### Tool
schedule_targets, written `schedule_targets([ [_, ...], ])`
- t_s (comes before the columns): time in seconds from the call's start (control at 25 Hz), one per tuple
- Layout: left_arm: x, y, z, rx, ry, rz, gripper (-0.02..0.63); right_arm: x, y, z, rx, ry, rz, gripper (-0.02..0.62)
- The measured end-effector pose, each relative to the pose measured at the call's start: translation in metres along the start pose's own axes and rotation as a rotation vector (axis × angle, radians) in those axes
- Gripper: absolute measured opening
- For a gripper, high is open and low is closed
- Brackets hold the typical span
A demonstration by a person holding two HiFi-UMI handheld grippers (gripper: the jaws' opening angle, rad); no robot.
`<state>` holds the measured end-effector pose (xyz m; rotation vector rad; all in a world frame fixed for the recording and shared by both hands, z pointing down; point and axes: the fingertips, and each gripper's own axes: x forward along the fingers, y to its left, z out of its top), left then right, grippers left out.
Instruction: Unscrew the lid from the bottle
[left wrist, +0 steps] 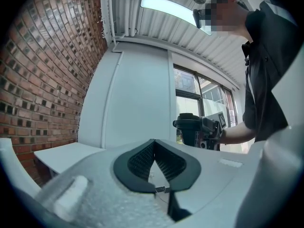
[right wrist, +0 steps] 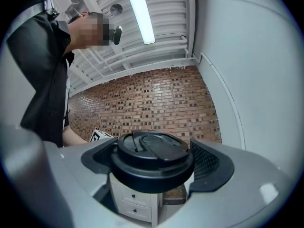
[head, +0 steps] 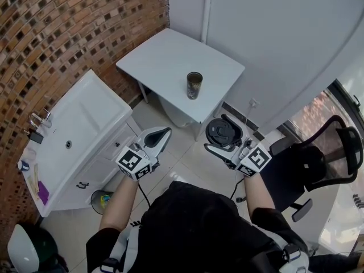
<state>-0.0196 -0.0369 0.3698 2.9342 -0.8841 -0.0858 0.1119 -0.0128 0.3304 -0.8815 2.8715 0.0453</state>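
right gripper (head: 222,136) jaws clamp lid (right wrist: 152,158) | left gripper (left wrist: 154,161) jaws closed | bottle (head: 194,86) on table (head: 165,56), well apart

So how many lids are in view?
1: the lid is clamped in the right tongs, off the bottle standing on the table. None seems hidden.

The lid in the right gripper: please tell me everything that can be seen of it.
The lid is round and black, like matte plastic. Its top bears a raised ring and a flip tab above a wider rim. It lies flat, top upward, clamped at its sides between the ribbed pads of the right gripper, in the air, away from the bottle that stands lidless on the white table.
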Motion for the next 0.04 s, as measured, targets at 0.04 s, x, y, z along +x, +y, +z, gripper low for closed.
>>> schedule_targets([
  [0.04, -0.0011, 0.0009, 0.001, -0.004, 0.001, 0.001, 0.003, 0.002, -0.0004, -0.0007, 0.002, 0.0, 0.0, 0.476],
])
